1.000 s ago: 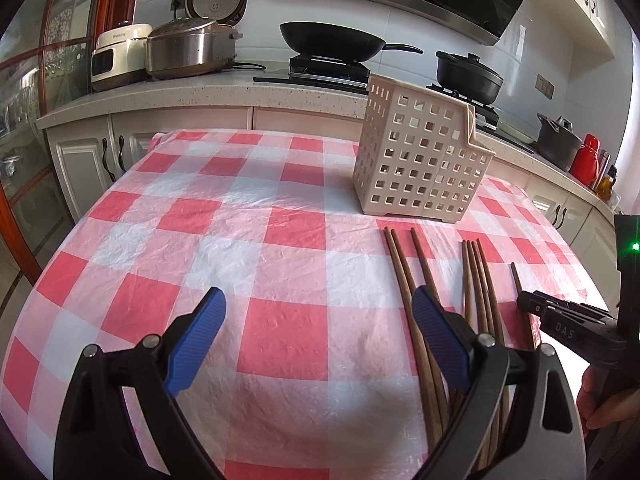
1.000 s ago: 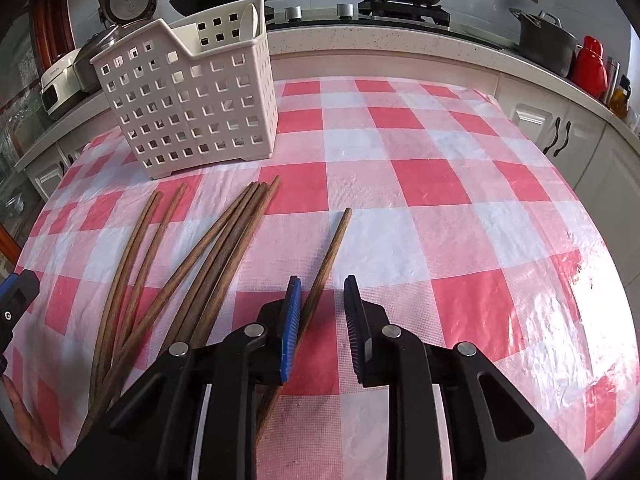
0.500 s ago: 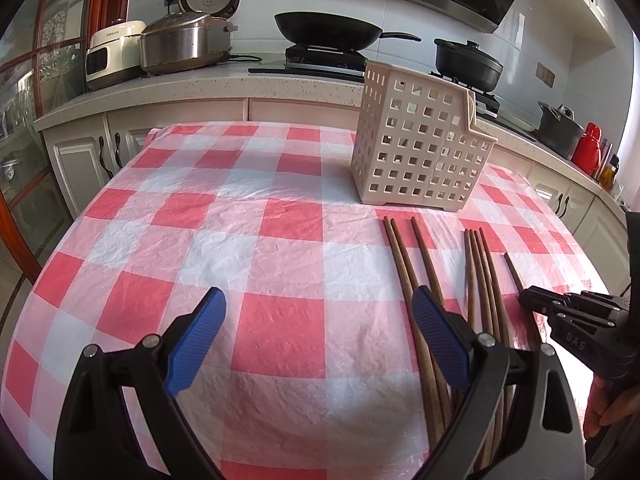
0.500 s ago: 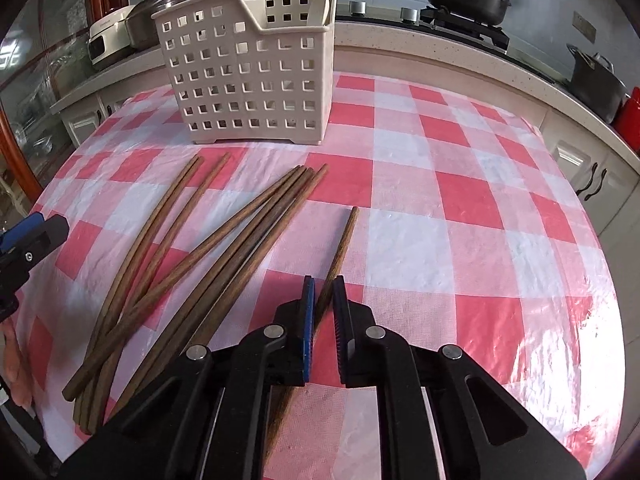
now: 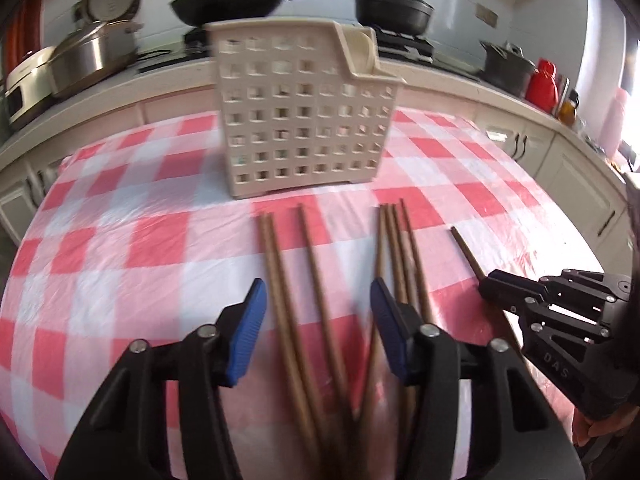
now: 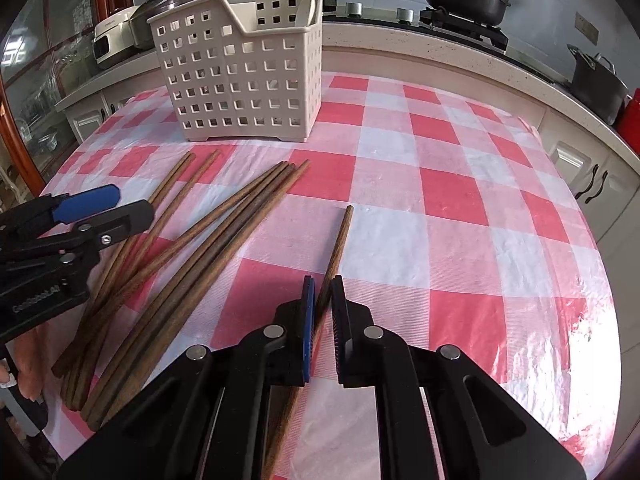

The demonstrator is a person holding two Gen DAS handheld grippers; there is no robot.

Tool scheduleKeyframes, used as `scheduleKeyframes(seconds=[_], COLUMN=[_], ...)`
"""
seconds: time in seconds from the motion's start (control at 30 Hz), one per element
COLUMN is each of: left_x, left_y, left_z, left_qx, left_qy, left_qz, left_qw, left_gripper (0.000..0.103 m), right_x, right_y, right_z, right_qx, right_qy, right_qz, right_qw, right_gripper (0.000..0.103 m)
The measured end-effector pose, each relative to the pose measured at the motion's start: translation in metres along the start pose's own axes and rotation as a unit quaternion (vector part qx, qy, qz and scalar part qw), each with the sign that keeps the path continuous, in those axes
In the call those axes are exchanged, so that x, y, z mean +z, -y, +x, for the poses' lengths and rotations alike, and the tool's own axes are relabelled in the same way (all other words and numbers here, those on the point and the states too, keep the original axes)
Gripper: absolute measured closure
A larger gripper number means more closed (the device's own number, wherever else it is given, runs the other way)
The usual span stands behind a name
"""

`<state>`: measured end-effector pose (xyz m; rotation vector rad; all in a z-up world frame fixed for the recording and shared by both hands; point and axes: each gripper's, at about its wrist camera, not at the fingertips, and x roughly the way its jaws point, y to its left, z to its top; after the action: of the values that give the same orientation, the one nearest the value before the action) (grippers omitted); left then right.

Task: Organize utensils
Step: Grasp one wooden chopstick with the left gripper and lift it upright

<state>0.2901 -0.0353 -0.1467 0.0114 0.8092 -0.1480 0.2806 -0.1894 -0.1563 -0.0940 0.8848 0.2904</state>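
Observation:
Several brown wooden chopsticks lie on the red-checked tablecloth [image 5: 120, 248] in front of a white perforated basket [image 5: 300, 120] [image 6: 240, 80]. My left gripper [image 5: 318, 312] hovers low over the left-hand chopsticks [image 5: 280, 280]. Its jaws are closing with those sticks between the blue pads, which stay apart from them. A bunched group of chopsticks [image 5: 400, 248] [image 6: 224, 232] runs by the right pad. My right gripper [image 6: 322, 304] [image 5: 492, 284] is shut on the single chopstick [image 6: 338, 240] [image 5: 466, 252] lying apart at the right. The left gripper [image 6: 100, 208] shows at the left edge of the right wrist view.
A white spoon [image 6: 306, 8] stands in the basket. Behind the table runs a counter with a rice cooker [image 5: 108, 0], a steel pot [image 5: 92, 56], a wok [image 5: 232, 4], black pots [image 5: 392, 10] and a red kettle [image 5: 546, 84]. The table's right edge [image 6: 600, 280] is near.
My left gripper swung right, from bare cloth to over the left-hand chopsticks, and its jaws narrowed. The right gripper's jaws closed onto the single chopstick.

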Motion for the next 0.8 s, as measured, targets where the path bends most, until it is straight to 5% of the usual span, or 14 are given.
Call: scheduleKeyframes(seconds=[0.53,0.8], left_x=[0.024,0.039], left_y=[0.019,0.03], left_z=[0.025,0.057], left_qx=[0.033,0.032], left_qy=[-0.034,-0.056], left_qz=[0.02,0.051], left_qw=[0.9987,0.9966], left_gripper=[0.059,0.075], right_x=[-0.003,-0.004], right_y=[0.02,0.019], right_z=[-0.002,-0.002], right_qx=[0.029,0.027], right_qy=[0.004,0.003], right_qz=[0.021,0.02], right_qw=[0.999,0.999], right_gripper=[0.096,0.096])
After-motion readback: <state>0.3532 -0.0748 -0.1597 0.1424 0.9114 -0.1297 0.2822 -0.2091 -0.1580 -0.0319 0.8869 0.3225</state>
